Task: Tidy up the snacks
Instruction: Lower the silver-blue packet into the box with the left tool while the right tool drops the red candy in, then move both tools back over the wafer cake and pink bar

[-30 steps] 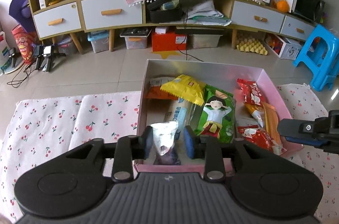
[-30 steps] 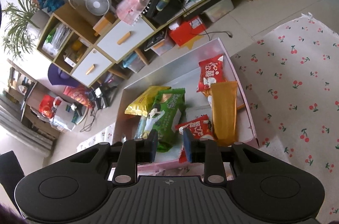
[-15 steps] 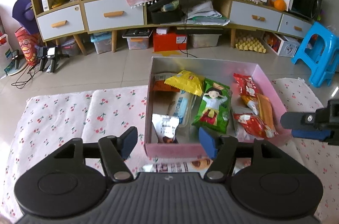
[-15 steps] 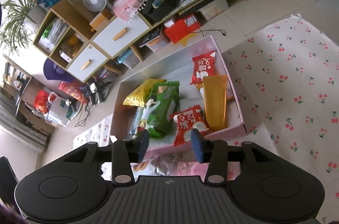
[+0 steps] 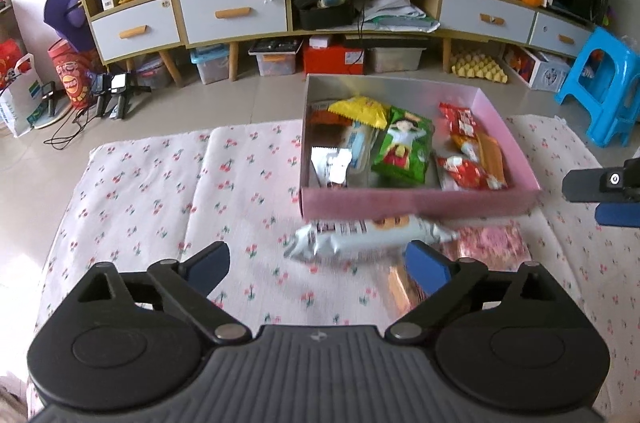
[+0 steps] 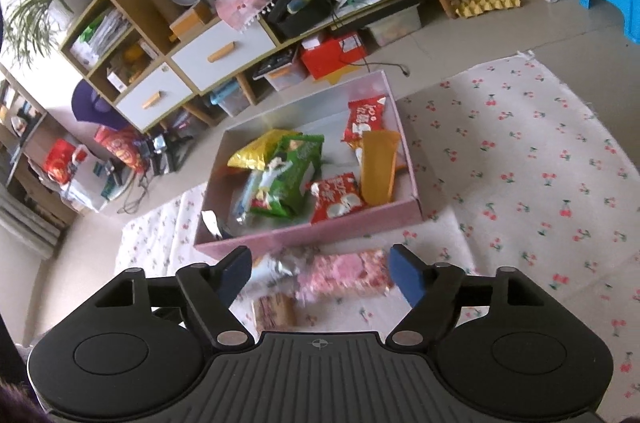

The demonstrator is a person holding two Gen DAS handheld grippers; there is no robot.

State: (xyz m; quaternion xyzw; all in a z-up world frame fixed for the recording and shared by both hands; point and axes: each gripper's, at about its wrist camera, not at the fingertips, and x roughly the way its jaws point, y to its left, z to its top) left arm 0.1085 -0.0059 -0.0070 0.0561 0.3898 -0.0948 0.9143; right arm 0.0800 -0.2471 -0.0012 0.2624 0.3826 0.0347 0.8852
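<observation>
pink box (image 5: 416, 201) wall ahead, packets (image 5: 360, 237) before it

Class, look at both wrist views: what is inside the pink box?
The pink box holds a green packet, yellow packet, silver packet, red packets and an orange one; anything beneath them is covered.

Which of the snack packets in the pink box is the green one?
The green packet with a cartoon figure, lying mid-box between the yellow packet and the red packets. No other packet in the pink box is green.

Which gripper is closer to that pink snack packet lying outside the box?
Right. The pink packet lies just ahead between the open right gripper's fingers; it sits off to the right of the open left gripper.
</observation>
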